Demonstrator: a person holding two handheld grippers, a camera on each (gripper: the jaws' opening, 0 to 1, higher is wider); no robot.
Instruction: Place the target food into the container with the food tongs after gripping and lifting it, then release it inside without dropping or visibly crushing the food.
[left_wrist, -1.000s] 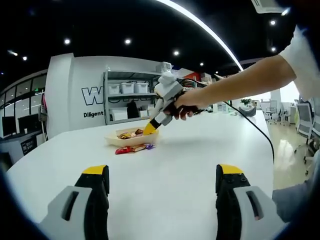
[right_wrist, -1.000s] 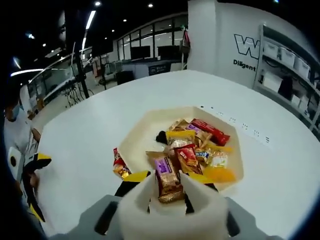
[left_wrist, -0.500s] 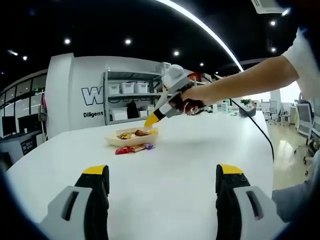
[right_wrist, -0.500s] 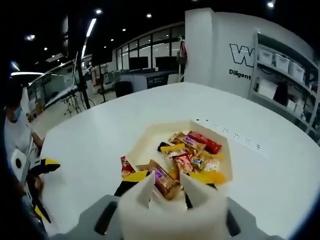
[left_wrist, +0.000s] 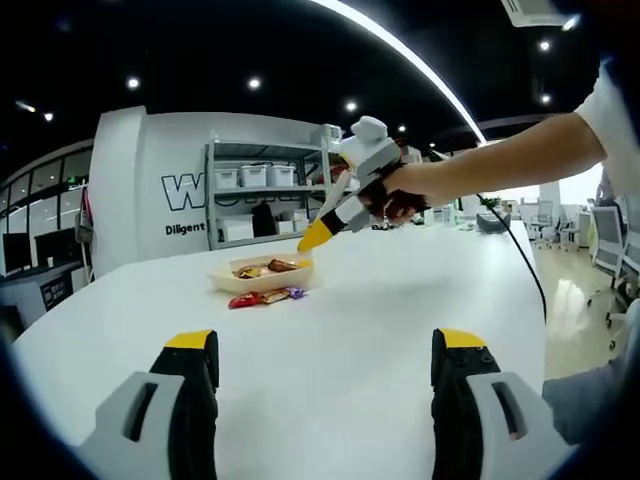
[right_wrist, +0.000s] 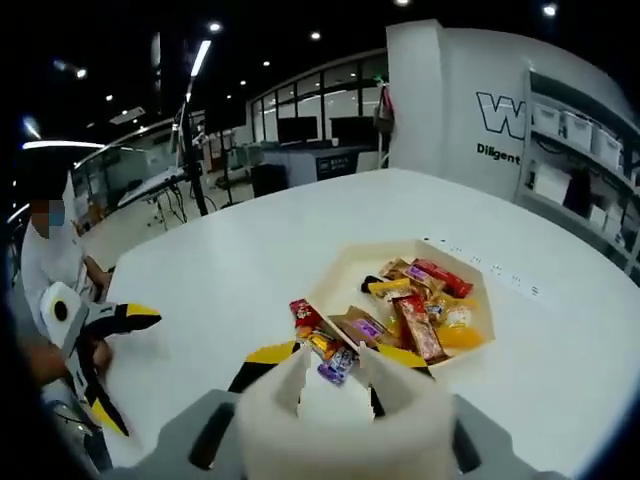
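A cream tray (right_wrist: 347, 287) holds several wrapped snacks, among them a brown packet with a purple label (right_wrist: 356, 328) lying at its near edge. My right gripper (right_wrist: 335, 354) hovers above the table just short of the tray, its yellow-tipped jaws apart with nothing between them. Below it, a red packet (right_wrist: 304, 315) and a small purple candy (right_wrist: 336, 366) lie on the table outside the tray. In the left gripper view the right gripper (left_wrist: 316, 236) hangs above the tray (left_wrist: 262, 284), held by a hand. My left gripper (left_wrist: 325, 345) stands open low over the white table.
The round white table (left_wrist: 380, 320) stretches wide around the tray. A person's arm (left_wrist: 500, 165) reaches in from the right. Shelves with white boxes (left_wrist: 255, 190) stand against the far wall. The left gripper (right_wrist: 100, 335) shows at the table's left edge, held by a person.
My right gripper has risen and drawn back from the tray, leaving the brown packet lying in it. The left gripper has stayed still.
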